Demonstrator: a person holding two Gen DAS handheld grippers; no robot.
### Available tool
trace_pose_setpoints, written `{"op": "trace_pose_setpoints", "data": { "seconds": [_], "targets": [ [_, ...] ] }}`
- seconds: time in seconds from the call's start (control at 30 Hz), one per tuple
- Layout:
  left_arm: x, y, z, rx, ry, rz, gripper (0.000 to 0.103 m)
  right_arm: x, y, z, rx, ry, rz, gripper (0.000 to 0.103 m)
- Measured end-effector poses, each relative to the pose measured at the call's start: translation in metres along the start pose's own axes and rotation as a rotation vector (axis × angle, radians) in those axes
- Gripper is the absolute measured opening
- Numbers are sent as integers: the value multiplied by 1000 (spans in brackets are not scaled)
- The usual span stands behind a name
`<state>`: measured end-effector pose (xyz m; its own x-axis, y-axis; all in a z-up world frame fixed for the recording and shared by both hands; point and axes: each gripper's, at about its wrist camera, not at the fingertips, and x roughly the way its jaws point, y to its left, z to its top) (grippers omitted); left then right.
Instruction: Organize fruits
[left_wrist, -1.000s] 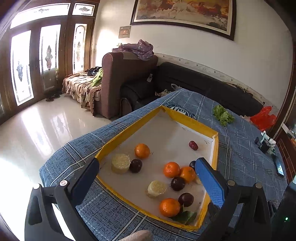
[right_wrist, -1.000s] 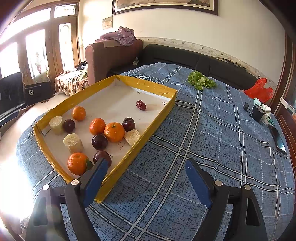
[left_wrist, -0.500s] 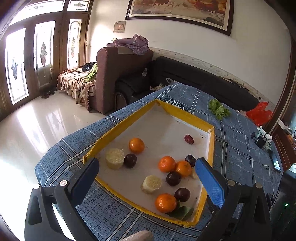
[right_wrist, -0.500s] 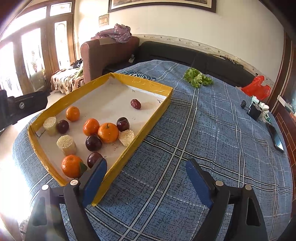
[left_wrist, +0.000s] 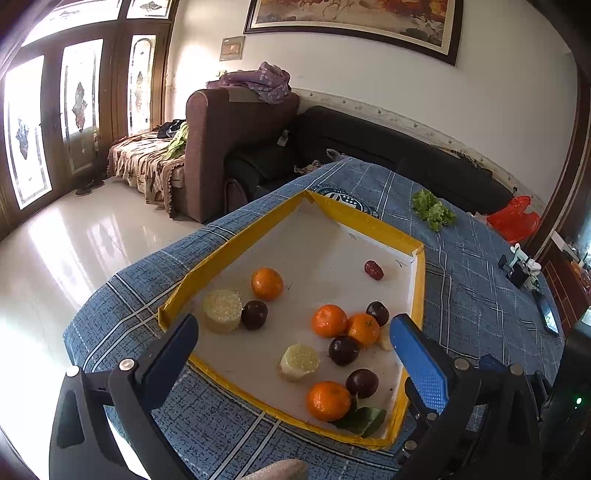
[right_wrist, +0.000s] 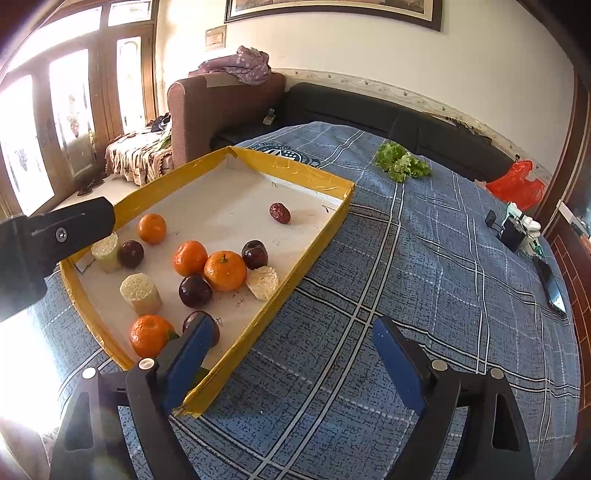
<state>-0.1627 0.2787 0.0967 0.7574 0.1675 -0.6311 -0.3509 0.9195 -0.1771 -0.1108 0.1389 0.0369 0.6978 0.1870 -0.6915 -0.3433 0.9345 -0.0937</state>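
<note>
A shallow yellow-rimmed tray (left_wrist: 369, 219) (right_wrist: 295, 173) lies on a blue plaid tablecloth. It holds several oranges (left_wrist: 328, 400) (right_wrist: 224, 270), dark plums (left_wrist: 343, 350) (right_wrist: 195, 291), pale corn pieces (left_wrist: 300, 362) (right_wrist: 140, 293) and one red date (left_wrist: 373, 269) (right_wrist: 279, 213). My left gripper (left_wrist: 293, 341) hovers open over the tray's near end, nothing between its blue pads. My right gripper (right_wrist: 291, 350) stands open above the tray's near right corner and the cloth, also empty.
A lettuce bunch (right_wrist: 400, 162) and a red plastic bag (right_wrist: 517, 184) lie at the table's far side. Small gadgets and a phone (right_wrist: 552, 284) sit along the right edge. Sofas stand behind the table; tiled floor drops off at left.
Both views have pulled back slightly, so the tray sits a little lower and farther in frame. No fruit has moved and both grippers stay open.
</note>
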Motion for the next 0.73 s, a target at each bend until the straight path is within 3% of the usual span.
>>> {"op": "trace_pose_setpoints", "data": {
  "seconds": [0.27,0.5,0.73],
  "targets": [
    [6,4,-1,-4,21,-13,103,2,5,2,-20,7,3,92],
    [-2,1,11,8,-6,-6,103,0,3,4,-12,-1,13,92],
    [-16,-35,14,97,-35,-22,103,-14,-24,2,60,-44,19,92]
  ]
}}
